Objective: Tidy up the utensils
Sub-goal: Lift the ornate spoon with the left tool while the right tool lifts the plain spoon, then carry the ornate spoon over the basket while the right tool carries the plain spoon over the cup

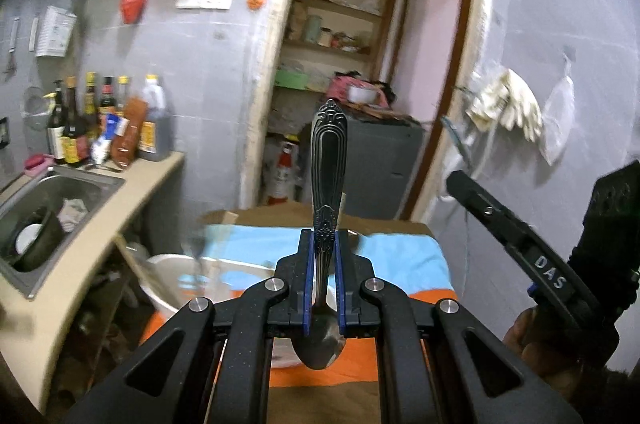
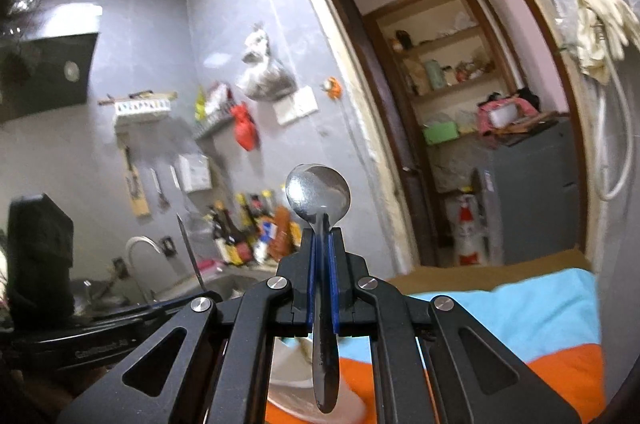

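Left wrist view: my left gripper (image 1: 324, 236) pinches an ornate-handled spoon (image 1: 329, 160) between its blue pads (image 1: 306, 276).
Spoon in left fingers: gripped at the neck; the patterned handle sticks out forward past the fingertips, the bowl hangs back under the jaws.
Right wrist view: my right gripper (image 2: 322, 236) is clamped on a second spoon (image 2: 319, 194).
Spoon in right fingers: the shiny bowl stands just beyond the fingertips, the plain handle runs back between the pads and below them.
Table: blue-and-orange cloth (image 1: 404, 256) beneath both grippers, a white bowl (image 2: 288, 390) near its close edge.
Right gripper seen from the left: at the right edge (image 1: 454, 180), well clear of the cloth.
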Demonstrator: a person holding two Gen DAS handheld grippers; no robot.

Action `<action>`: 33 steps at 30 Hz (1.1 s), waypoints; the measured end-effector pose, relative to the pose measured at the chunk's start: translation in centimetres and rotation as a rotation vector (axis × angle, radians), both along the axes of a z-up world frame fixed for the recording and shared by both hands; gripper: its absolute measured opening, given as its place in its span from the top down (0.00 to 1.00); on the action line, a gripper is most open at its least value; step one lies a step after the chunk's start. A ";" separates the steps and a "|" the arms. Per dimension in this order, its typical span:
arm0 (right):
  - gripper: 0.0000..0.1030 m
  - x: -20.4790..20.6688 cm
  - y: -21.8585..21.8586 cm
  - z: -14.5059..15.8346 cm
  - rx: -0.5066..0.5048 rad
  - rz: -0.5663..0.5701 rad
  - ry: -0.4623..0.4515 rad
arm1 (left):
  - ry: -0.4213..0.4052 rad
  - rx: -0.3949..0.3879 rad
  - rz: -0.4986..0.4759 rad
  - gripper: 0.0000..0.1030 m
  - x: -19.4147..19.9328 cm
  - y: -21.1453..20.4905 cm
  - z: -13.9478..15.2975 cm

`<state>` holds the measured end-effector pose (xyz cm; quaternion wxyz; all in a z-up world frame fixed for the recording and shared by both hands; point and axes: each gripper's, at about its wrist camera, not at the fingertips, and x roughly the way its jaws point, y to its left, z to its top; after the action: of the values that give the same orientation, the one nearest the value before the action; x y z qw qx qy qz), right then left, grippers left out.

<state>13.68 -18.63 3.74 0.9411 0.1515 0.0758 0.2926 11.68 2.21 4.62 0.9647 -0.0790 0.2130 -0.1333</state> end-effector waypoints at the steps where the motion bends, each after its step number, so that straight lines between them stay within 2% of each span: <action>1: 0.96 0.1 0.5 0.2 0.017 0.012 -0.009 | -0.009 -0.001 0.026 0.93 0.0 1.1 0.3; 7: 0.96 1.3 3.8 0.5 0.138 0.069 -0.040 | -0.032 0.007 0.128 0.93 0.7 5.6 0.5; 12: 0.96 2.4 5.8 -0.4 0.162 0.073 -0.037 | -0.050 -0.013 0.175 0.93 1.7 8.0 -0.1; 17: 0.96 2.9 6.4 -2.1 0.188 0.064 -0.036 | -0.035 -0.030 0.197 0.93 2.9 9.3 -1.6; 25: 0.96 3.4 7.1 -3.3 0.176 0.047 -0.014 | -0.072 -0.094 0.203 0.93 3.5 10.0 -1.8; 33: 0.96 3.9 7.5 -4.2 0.158 0.034 -0.002 | -0.067 -0.085 0.192 0.93 4.1 10.0 -2.3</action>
<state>17.56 -11.15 -0.48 0.9212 0.2237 0.0539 0.3136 15.81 12.23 2.33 0.9754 -0.1352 0.1662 -0.0515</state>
